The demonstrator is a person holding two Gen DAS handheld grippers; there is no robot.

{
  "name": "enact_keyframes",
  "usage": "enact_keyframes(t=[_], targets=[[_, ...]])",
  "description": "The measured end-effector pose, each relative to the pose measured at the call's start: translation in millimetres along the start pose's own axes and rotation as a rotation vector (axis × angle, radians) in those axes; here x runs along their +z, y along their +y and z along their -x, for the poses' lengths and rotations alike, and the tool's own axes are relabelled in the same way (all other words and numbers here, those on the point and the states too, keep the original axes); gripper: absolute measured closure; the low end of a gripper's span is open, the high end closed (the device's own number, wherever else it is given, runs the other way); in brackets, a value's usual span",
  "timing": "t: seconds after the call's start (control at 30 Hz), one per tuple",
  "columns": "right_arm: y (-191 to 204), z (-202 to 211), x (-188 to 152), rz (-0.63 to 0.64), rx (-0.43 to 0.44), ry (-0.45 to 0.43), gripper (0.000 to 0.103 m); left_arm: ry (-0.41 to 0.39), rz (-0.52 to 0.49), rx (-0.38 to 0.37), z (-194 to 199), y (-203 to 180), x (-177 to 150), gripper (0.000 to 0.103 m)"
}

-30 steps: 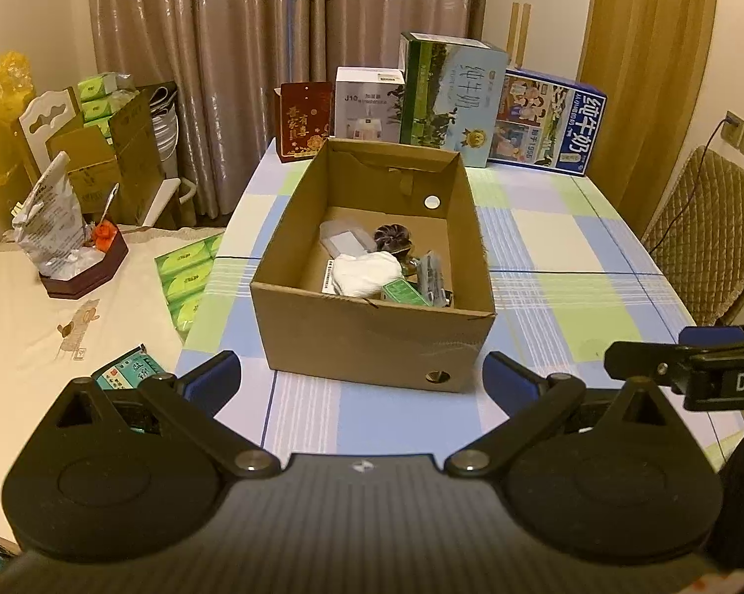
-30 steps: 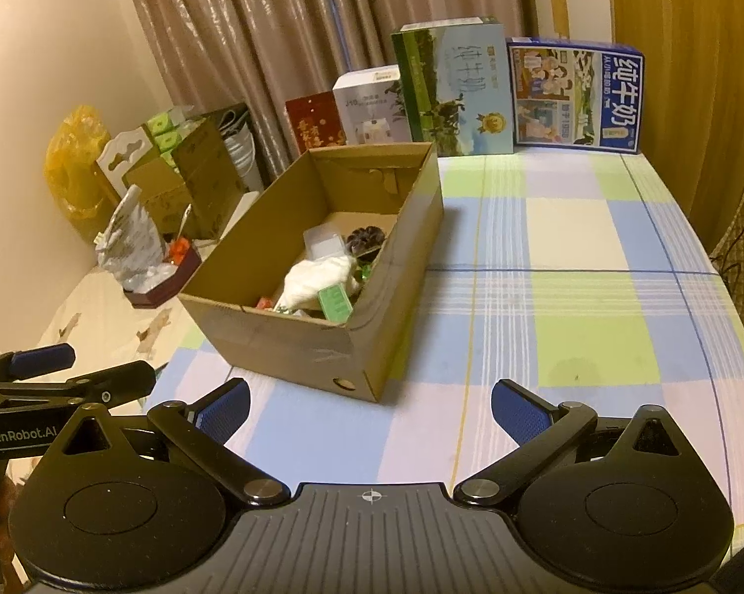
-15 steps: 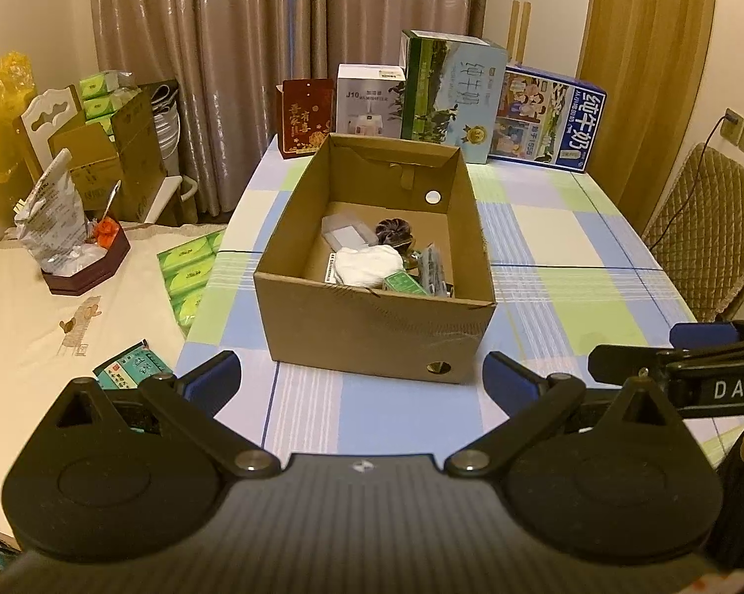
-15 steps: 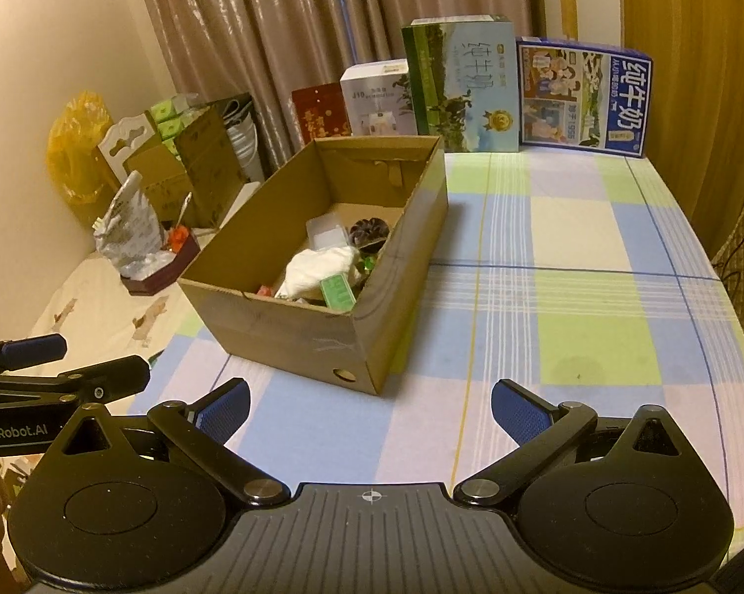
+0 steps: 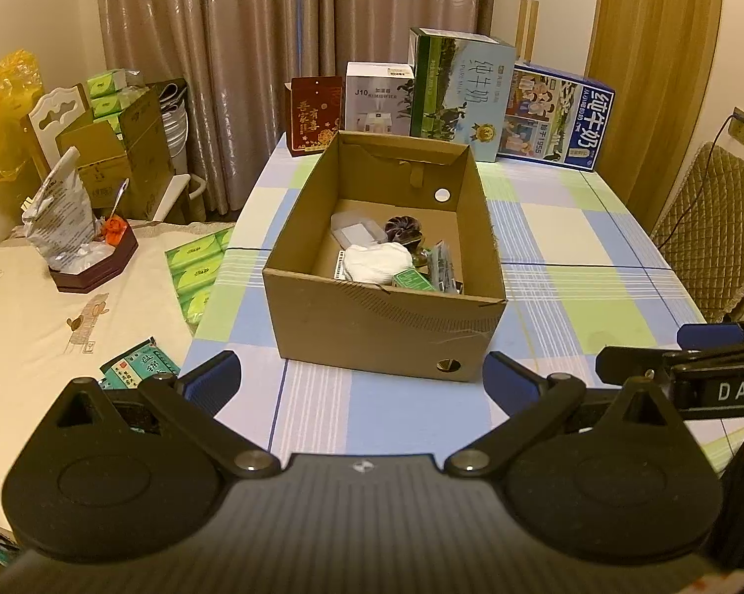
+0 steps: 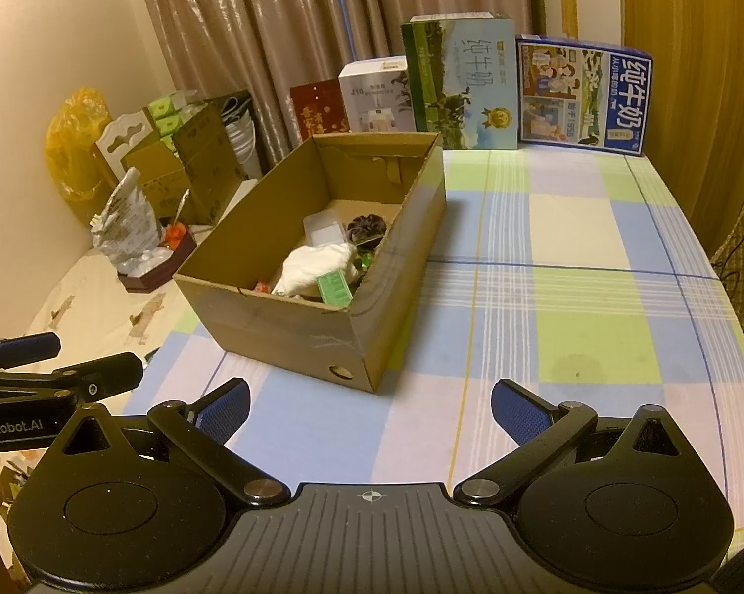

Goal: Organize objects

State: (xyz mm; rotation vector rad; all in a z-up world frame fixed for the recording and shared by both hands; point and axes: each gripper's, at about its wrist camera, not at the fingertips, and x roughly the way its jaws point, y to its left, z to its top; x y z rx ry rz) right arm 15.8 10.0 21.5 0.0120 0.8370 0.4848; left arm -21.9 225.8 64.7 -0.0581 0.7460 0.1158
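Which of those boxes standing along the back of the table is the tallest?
The green-and-pale-blue milk box, second from the right; its top rises above the red, white and dark-blue boxes beside it.

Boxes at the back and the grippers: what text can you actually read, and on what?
"J10 HUMIDIFIER" on the white box.
"纯牛奶" and "PURE MILK" on the green carton.
"纯牛奶" and "1956" on the blue carton.
"DAS", cut off, on the right gripper.
"enRobot.AI", cut off, on the left gripper.
Gold characters on the red box: too blurred.
Teal packet print: too small.
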Motion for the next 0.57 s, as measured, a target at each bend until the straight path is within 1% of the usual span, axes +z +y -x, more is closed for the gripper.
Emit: enact_keyframes(t=[0.47,0.57], targets=[[-1.6,-0.1,0.6,-0.001,0.0,0.002,0.002,-0.001,-0.003,-0.008,-1.6,-3.2,-0.4,0.001],[-4.2,-1.5,0.3,-0.004,-0.004,0.003,0.002,-0.025,-0.017,-0.007,0.3,-5.1,-1.3,0.001]])
